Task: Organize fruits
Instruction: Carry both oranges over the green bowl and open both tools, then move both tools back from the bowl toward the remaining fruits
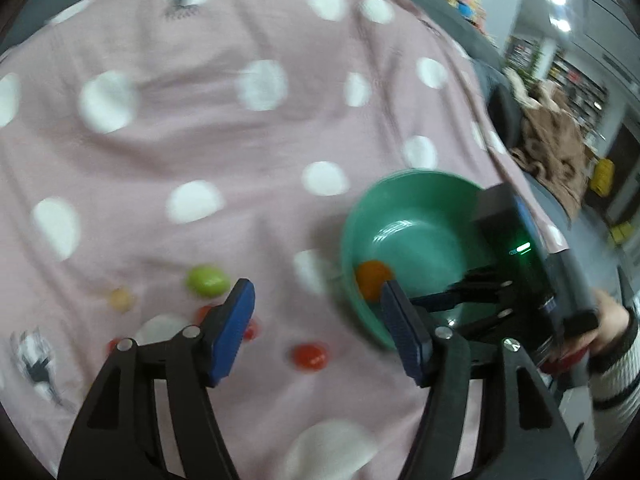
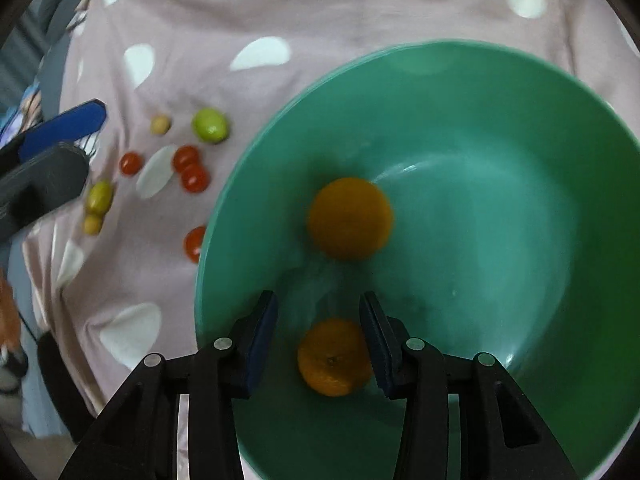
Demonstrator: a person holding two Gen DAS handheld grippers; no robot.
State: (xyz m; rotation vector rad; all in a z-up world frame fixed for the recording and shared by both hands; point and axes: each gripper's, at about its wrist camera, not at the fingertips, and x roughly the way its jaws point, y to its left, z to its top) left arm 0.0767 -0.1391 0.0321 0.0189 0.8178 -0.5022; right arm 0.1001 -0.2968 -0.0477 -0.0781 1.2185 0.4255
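Two round orange fruits sit inside my landmark, the wide green plastic bowl (image 2: pixel 500 160): one orange fruit (image 2: pixel 350 218) near its middle, the second orange fruit (image 2: pixel 334 356) closer to the near wall. My right gripper (image 2: pixel 320 340) hangs over the bowl with that second fruit between its blue pads (image 2: pixel 264 344). A gap shows beside the left pad; whether the right pad touches the peel I cannot tell, so the grip stays undecided.

Left gripper (image 1: pixel 316 328) is released, jaws standing wide with nothing between them, just left of the bowl's rim and over the pink cloth with white dots (image 1: pixel 200 120).

Left of the bowl on that cloth lies the loose fruit: a green lime-like fruit (image 2: pixel 211 125), several small red tomatoes (image 2: pixel 195 178), one red tomato (image 2: pixel 195 243) against the bowl's outer wall, small yellow-green fruits (image 2: pixel 99 197), and a small tan round fruit (image 2: pixel 161 124).

Left wrist view is motion-blurred.
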